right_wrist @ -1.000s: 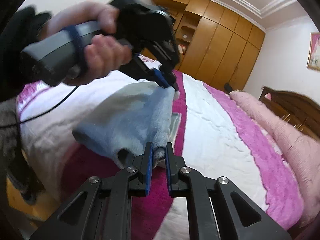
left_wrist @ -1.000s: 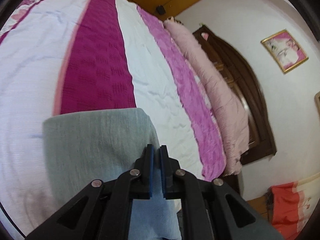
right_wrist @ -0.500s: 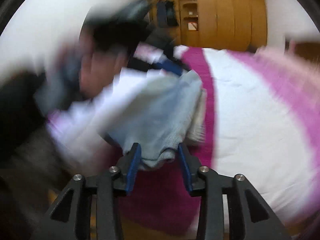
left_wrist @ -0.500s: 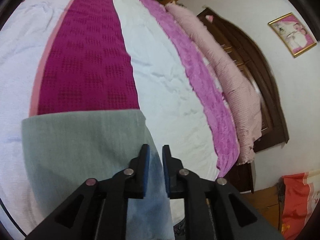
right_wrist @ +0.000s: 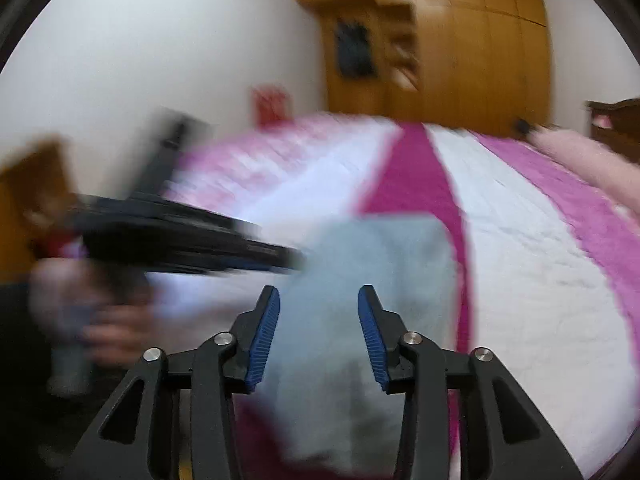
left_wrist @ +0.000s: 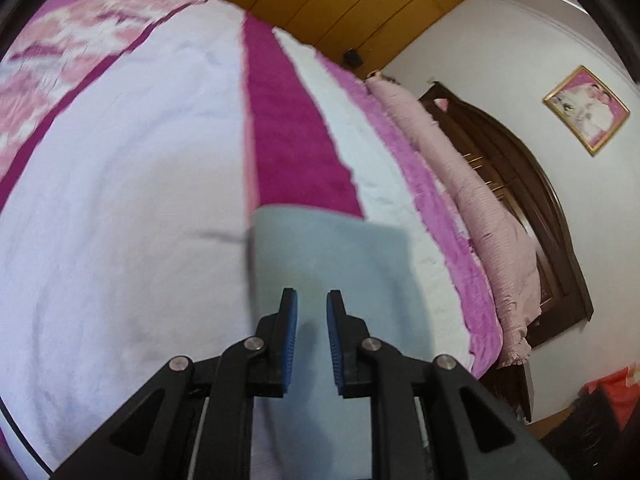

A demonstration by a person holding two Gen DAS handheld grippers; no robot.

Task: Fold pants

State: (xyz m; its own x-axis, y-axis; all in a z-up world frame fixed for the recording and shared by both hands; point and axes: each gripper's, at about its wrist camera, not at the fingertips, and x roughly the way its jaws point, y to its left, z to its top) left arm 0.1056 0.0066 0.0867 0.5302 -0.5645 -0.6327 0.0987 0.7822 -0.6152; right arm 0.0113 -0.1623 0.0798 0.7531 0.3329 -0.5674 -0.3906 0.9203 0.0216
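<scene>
The pale blue-grey pants (left_wrist: 332,248) lie folded into a flat rectangle on the bed (left_wrist: 120,200), across a magenta stripe. My left gripper (left_wrist: 311,294) hovers over their near part, its jaws a little apart with no cloth pinched between them. In the right wrist view the folded pants (right_wrist: 384,256) lie just ahead of my right gripper (right_wrist: 319,290). Its jaws stand apart and are closing, and the pads do not press on the cloth. The left gripper (right_wrist: 288,260) is a dark blur at the pants' left edge, held by a hand (right_wrist: 100,320).
The white bedspread (right_wrist: 520,260) with magenta and pink stripes spreads to the right. A pink rolled blanket (left_wrist: 480,200) lies along the dark wooden headboard (left_wrist: 560,240). A wooden wardrobe (right_wrist: 460,40) stands behind the bed. An orange cloth (left_wrist: 612,384) lies on the floor.
Both grippers let go of the pants and opened. The pants, bunched and lifted before, now lie flat. The left gripper dropped low beside them; the right view swung and blurred.
</scene>
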